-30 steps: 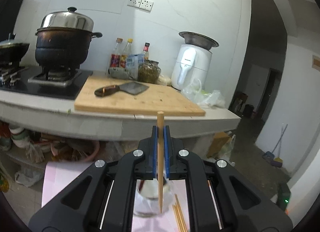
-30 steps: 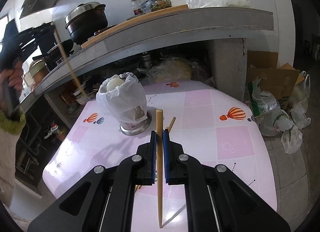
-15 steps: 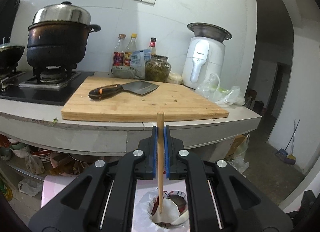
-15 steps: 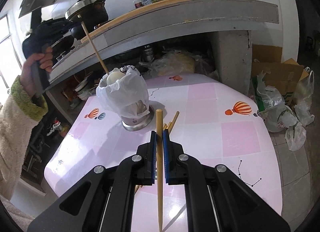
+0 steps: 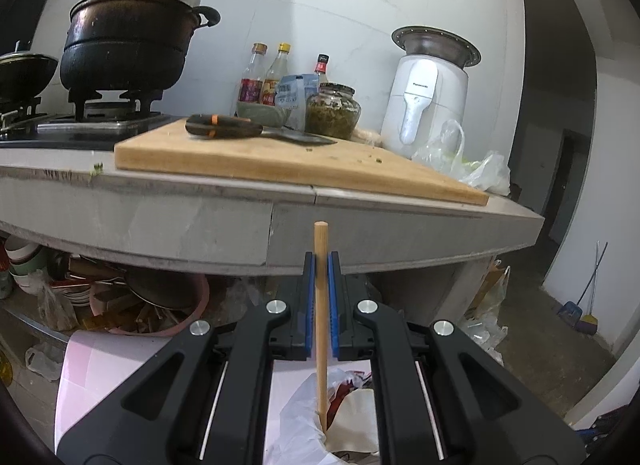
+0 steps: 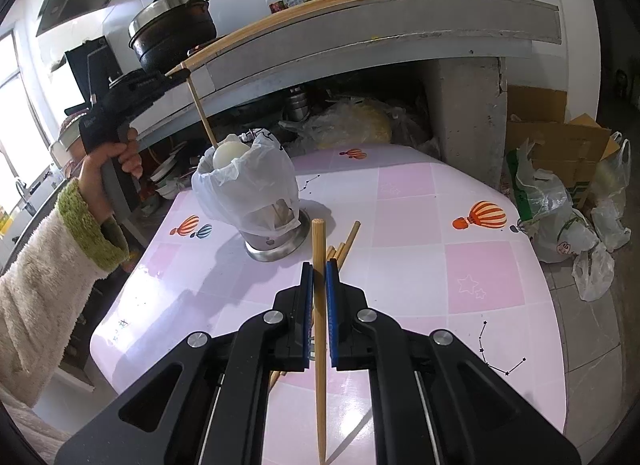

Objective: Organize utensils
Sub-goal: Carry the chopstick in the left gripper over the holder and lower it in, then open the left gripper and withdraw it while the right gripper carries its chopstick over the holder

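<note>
On the pink tiled bench (image 6: 404,265) with its balloon prints stands a steel utensil holder lined with a thin white plastic bag (image 6: 250,189), a pale rounded object showing at its mouth. Over it, the left gripper (image 5: 320,261) has its blue-padded jaws pressed together on a light wooden chopstick (image 5: 320,329), held upright, with its lower tip down inside the bag's opening; from the right wrist view the same gripper (image 6: 180,75) sits in the person's left hand (image 6: 106,167), a cream fleece sleeve with green cuff (image 6: 60,265) behind it. Whether that tip touches anything inside the holder is hard to say. The right gripper (image 6: 319,277) hovers above the bench nearer the camera, its jaws pinching a second light wooden chopstick (image 6: 319,345) that runs lengthwise between them. Several loose wooden chopsticks (image 6: 344,245) lie on the bench just beside the holder's base, partly hidden under the right gripper.
</note>
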### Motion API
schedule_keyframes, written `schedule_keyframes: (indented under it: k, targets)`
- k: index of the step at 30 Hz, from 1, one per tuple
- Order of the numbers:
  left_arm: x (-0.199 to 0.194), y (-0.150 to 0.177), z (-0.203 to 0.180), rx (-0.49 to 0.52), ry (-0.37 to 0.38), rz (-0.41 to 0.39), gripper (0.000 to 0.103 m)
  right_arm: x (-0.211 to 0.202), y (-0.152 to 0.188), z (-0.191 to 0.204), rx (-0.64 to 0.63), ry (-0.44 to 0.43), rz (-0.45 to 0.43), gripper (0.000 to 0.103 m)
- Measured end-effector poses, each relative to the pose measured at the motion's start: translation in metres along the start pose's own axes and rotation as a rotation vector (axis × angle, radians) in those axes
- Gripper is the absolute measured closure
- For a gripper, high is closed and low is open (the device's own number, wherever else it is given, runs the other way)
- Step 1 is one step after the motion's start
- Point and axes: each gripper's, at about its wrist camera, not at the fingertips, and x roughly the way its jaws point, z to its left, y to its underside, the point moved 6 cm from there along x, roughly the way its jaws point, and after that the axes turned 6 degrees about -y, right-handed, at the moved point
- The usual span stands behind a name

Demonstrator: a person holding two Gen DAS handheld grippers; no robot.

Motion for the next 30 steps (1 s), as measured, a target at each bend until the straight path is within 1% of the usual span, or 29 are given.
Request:
schedule_keyframes:
  k: [4,8,17,20,24,26,28,30]
  targets:
    - [0.003,0.012,-0.007,0.041,0.004,0.016,0.098,0.001,0.001,0.001,0.003,-0.003,0.002,0.096]
    - [0.012,0.026,-0.016,0.089,0.002,0.057,0.097,0.001,0.001,0.001,0.003,-0.004,0.003,0.096]
    - [0.028,0.055,-0.022,0.139,-0.021,0.167,0.097,0.0,0.002,0.002,0.008,-0.01,0.0,0.096]
    - [0.031,0.062,-0.021,0.147,-0.033,0.195,0.097,-0.001,0.002,0.002,0.008,-0.011,-0.001,0.096]
    - [0.029,0.063,-0.019,0.135,-0.037,0.213,0.097,-0.003,0.002,0.004,0.002,-0.011,-0.005,0.096]
    - [0.028,0.063,-0.018,0.127,-0.034,0.231,0.092,-0.004,0.002,0.005,0.002,-0.011,-0.006,0.096]
    - [0.023,0.06,-0.017,0.127,-0.039,0.225,0.077,-0.006,0.002,0.005,0.0,-0.013,-0.009,0.096]
    - [0.016,0.057,-0.017,0.123,-0.03,0.211,0.07,-0.009,0.001,0.006,0.001,-0.014,-0.014,0.096]
